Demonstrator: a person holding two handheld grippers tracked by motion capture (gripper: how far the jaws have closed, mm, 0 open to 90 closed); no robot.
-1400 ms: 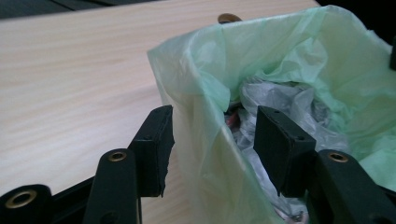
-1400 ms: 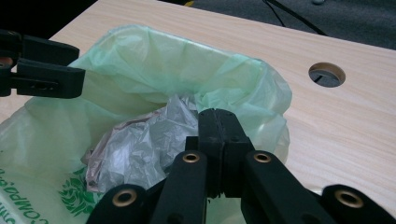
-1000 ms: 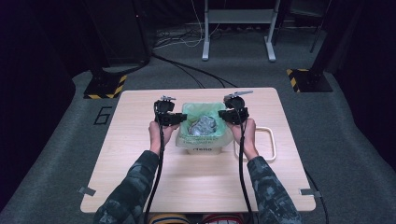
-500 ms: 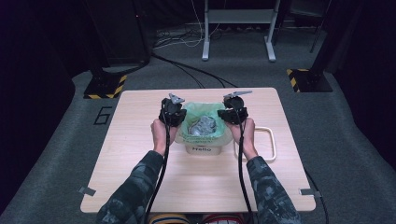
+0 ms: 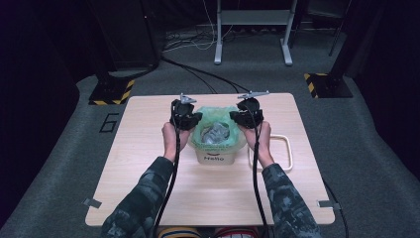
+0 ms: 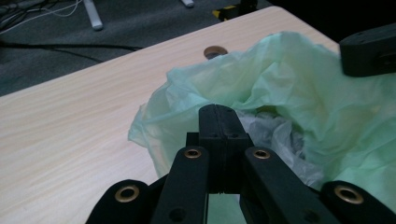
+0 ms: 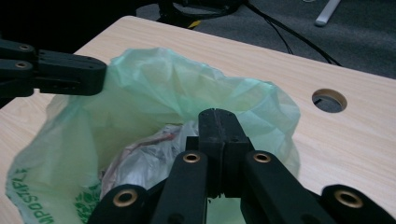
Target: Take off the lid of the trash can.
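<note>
A white bin marked "Hello" stands mid-table, lined with a pale green bag that holds crumpled grey-white waste. My left gripper is at the bag's left rim and my right gripper at its right rim. In the left gripper view the jaws are pressed together over the green bag. The right gripper is likewise shut at the rim of the bag, with the waste below. Each gripper appears to pinch the bag's edge.
A white open frame with rounded corners lies on the table just right of the bin. The wooden table has a round hole near its far edge. Cables and metal stand legs cross the floor beyond.
My left gripper has moved right, in to the bag's left rim. The bag's rim looks drawn up and narrower. The right gripper has barely shifted.
</note>
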